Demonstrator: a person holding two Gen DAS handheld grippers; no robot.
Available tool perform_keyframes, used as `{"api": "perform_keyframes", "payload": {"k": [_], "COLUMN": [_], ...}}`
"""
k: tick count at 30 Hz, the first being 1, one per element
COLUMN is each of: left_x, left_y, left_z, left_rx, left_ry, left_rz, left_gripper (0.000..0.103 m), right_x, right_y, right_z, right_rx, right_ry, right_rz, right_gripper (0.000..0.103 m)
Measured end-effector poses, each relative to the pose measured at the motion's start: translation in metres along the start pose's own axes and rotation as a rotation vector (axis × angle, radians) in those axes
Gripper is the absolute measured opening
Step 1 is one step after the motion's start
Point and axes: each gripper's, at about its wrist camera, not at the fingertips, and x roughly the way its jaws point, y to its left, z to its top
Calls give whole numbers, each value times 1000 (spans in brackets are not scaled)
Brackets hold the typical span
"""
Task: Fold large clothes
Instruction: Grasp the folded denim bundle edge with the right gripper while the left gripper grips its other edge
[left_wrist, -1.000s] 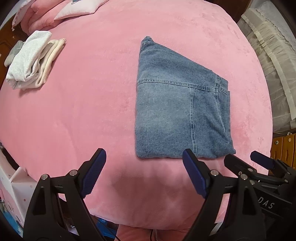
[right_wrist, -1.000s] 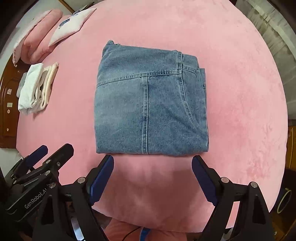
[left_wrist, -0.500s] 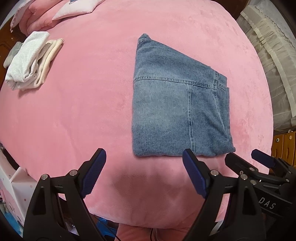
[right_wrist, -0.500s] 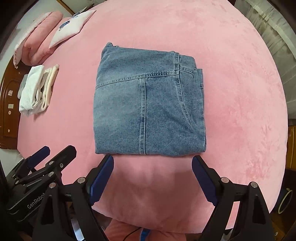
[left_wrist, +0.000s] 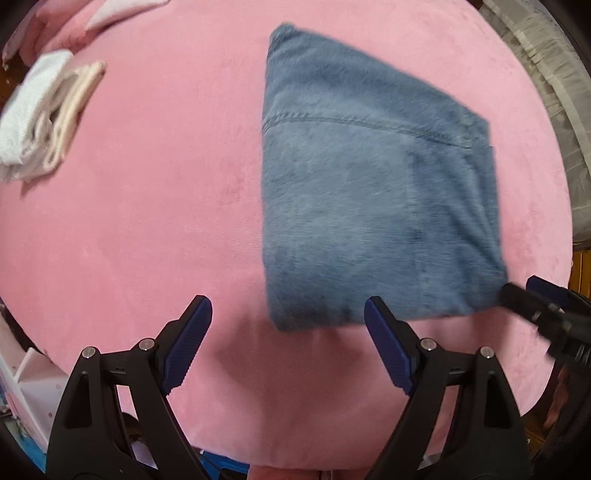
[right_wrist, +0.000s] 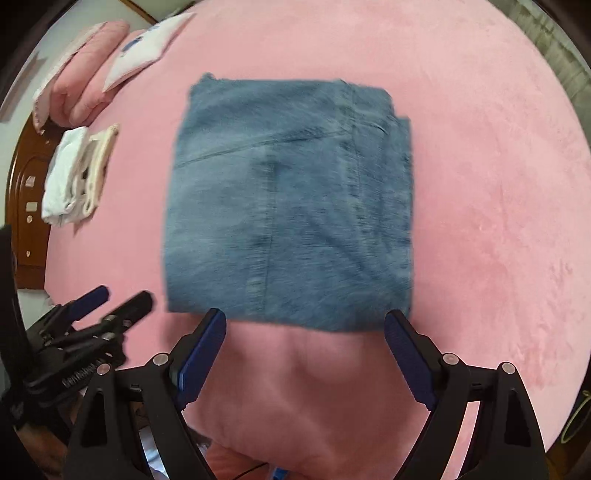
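Observation:
Folded blue jeans (left_wrist: 373, 192) lie as a flat square on the pink bed (left_wrist: 155, 206); they also show in the right wrist view (right_wrist: 288, 206). My left gripper (left_wrist: 288, 332) is open and empty, just short of the jeans' near left corner. My right gripper (right_wrist: 304, 343) is open and empty, its tips at the jeans' near edge. The right gripper's fingers (left_wrist: 532, 299) show at the jeans' near right corner in the left wrist view. The left gripper (right_wrist: 110, 299) appears left of the jeans in the right wrist view.
A folded white and cream pile (left_wrist: 44, 118) lies at the bed's far left, also in the right wrist view (right_wrist: 77, 177). Pink bedding (right_wrist: 81, 70) and a white pillow (right_wrist: 147, 48) sit at the head. A curtain (left_wrist: 554, 110) hangs right of the bed.
Both grippers have moved forward toward the jeans, which now look larger and closer. The jeans have not moved and both grippers stay open.

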Motion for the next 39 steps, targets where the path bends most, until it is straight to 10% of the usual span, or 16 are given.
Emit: {"api": "perform_keyframes", "payload": {"k": [7, 11, 19, 21, 25, 33, 39], "left_x": [52, 80, 115, 122, 120, 78, 44], "left_y": [32, 45, 28, 28, 29, 21, 44], "left_z": [25, 43, 86, 91, 89, 64, 16], "left_rx": [-76, -145, -95, -121, -132, -115, -149], "left_ry": [92, 114, 127, 142, 122, 7, 80], "left_rz": [-206, -351, -366, -375, -366, -284, -358], "left_gripper": [83, 83, 92, 93, 84, 45, 40], "right_x": [51, 75, 114, 122, 122, 68, 17], "right_y": [-70, -95, -106, -105, -104, -63, -20], "right_z": [18, 27, 73, 86, 91, 75, 48], "right_rx": [52, 85, 97, 113, 138, 75, 11], "right_ry": [18, -8, -9, 24, 43, -50, -31], "right_rz": [41, 242, 529, 495, 502, 407, 277], "right_gripper": [89, 89, 82, 56, 36, 23, 22]}}
